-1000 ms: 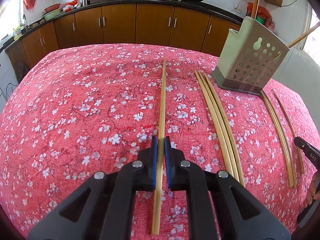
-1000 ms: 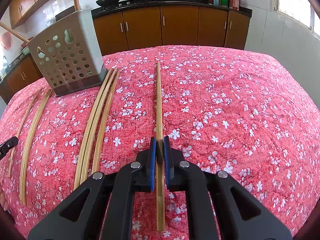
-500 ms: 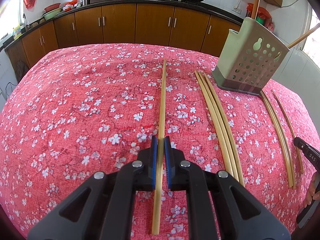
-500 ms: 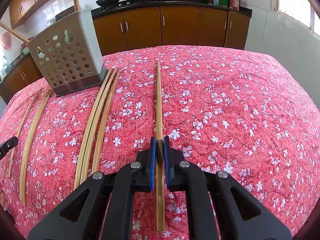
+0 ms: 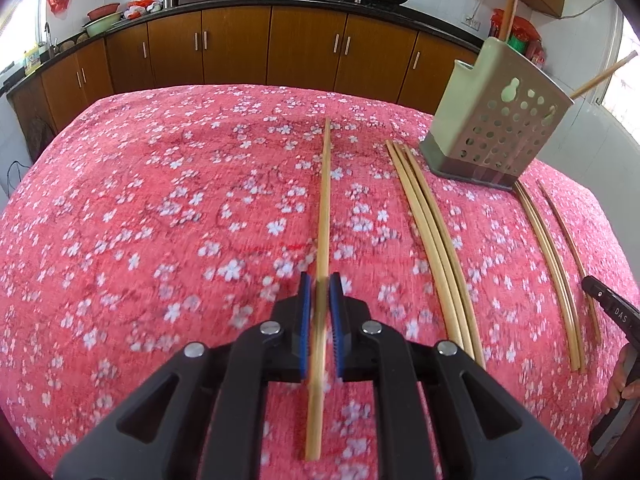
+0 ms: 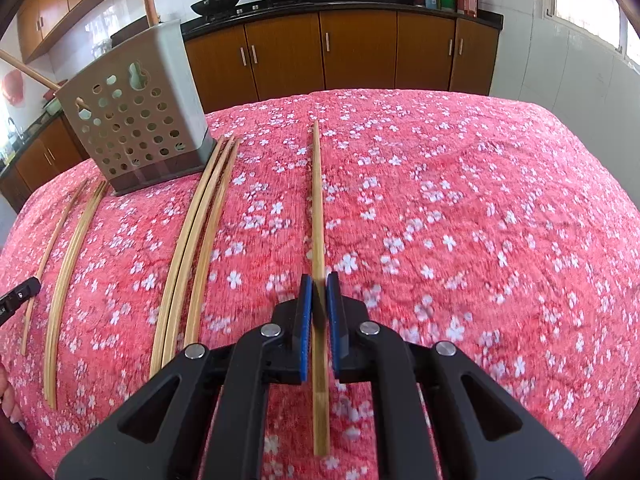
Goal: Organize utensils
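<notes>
In the left wrist view my left gripper point(image 5: 319, 280) is shut on a bamboo chopstick point(image 5: 325, 200) that lies lengthwise on the red flowered cloth point(image 5: 160, 220). The blue pads press its sides near its near end. In the right wrist view my right gripper point(image 6: 319, 280) is shut the same way on another chopstick point(image 6: 317, 200). A grey perforated utensil holder point(image 5: 500, 128) point(image 6: 136, 120) stands at the back of the table. Wooden handles stick out of its top.
Three loose chopsticks point(image 5: 432, 240) point(image 6: 192, 240) lie side by side beside the holder, and more point(image 5: 552, 264) point(image 6: 68, 260) lie past it. A black part of the other hand's tool point(image 5: 608, 304) point(image 6: 16, 296) shows at each frame's edge. Brown kitchen cabinets point(image 5: 304, 48) stand behind the table.
</notes>
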A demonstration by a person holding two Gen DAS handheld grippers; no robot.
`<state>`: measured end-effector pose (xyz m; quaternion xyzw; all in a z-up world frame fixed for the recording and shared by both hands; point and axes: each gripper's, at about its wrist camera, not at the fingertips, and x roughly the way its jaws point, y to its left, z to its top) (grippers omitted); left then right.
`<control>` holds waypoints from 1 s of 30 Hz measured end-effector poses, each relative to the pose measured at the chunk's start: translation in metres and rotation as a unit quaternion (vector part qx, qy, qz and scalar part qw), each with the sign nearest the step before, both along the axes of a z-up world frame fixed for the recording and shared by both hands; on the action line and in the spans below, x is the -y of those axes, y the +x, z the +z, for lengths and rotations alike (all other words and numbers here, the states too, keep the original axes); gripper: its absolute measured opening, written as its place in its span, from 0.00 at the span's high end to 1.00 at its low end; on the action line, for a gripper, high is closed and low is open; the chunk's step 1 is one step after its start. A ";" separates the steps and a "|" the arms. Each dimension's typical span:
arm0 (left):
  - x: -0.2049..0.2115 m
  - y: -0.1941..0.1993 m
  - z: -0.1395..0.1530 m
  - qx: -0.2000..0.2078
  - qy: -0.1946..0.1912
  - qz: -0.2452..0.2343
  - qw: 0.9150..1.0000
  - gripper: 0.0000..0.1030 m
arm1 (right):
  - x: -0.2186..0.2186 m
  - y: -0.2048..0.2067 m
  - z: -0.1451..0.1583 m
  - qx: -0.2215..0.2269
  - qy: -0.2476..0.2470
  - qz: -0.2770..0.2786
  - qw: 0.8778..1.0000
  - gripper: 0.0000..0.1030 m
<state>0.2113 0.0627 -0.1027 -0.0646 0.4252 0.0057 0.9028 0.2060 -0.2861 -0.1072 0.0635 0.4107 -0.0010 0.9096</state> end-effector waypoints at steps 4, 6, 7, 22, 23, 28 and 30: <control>0.003 -0.013 0.000 0.000 0.012 -0.004 1.000 0.88 | 0.003 -0.010 0.000 0.000 0.016 0.005 1.000 0.91; 0.006 -0.015 0.000 -0.001 0.024 -0.004 1.000 0.88 | 0.004 -0.011 0.000 0.000 0.021 0.005 1.000 0.91; 0.007 -0.014 0.000 -0.002 0.030 -0.004 1.000 0.88 | 0.004 -0.011 0.000 0.000 0.020 0.005 1.000 0.91; 0.005 -0.011 -0.001 -0.002 0.019 -0.006 1.000 0.88 | 0.001 -0.011 0.000 -0.002 -0.006 0.005 1.000 0.91; 0.005 -0.011 -0.001 -0.002 0.019 -0.006 1.000 0.88 | 0.001 -0.011 0.000 -0.002 -0.006 0.005 1.000 0.91; 0.004 -0.011 -0.001 -0.001 0.019 -0.006 1.000 0.88 | -0.002 -0.011 0.000 -0.002 -0.014 0.005 1.000 0.91; 0.004 -0.011 -0.001 -0.001 0.017 -0.006 1.000 0.88 | -0.003 -0.011 0.000 -0.002 -0.017 0.006 1.000 0.91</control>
